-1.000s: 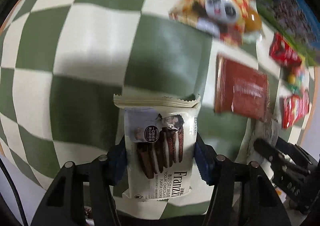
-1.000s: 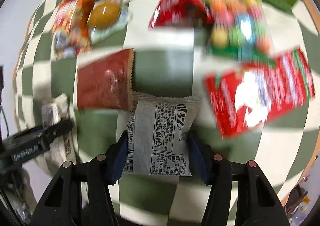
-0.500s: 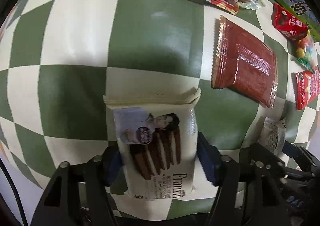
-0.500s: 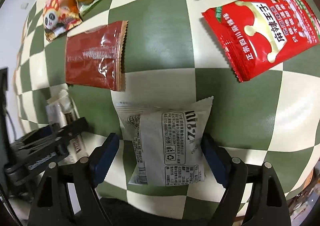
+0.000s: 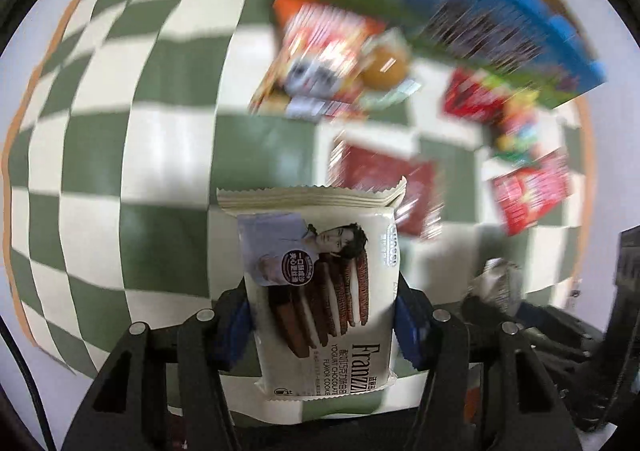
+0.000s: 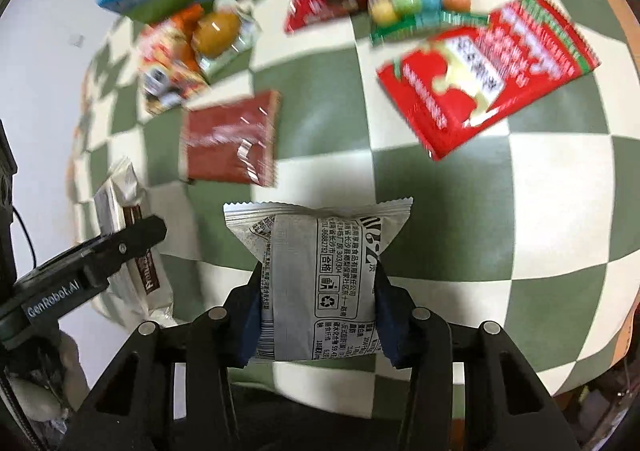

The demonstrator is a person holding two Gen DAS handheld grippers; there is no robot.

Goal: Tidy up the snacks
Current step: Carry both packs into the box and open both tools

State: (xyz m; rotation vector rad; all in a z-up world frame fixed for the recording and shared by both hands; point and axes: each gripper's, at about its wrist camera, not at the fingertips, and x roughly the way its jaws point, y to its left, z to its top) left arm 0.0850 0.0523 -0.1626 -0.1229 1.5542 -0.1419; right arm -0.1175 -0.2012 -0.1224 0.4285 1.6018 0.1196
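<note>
Left gripper point(image 5: 322, 315) clamps Franzzi cookie pack point(image 5: 320, 291), long axis pointing forward; right gripper point(image 6: 318, 315) clamps grey snack packet point(image 6: 320, 283). Dark red pouch point(image 6: 230, 139) lies beyond, on checkered cloth point(image 6: 560, 211).

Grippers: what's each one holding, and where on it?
Left gripper grips a cookie pack by the side edges of its lower half. Right gripper grips a grey snack packet the same way.

Right tool point(image 6: 316, 311) grips grey snack packet point(image 6: 320, 283) above checkered cloth point(image 6: 560, 191).
</note>
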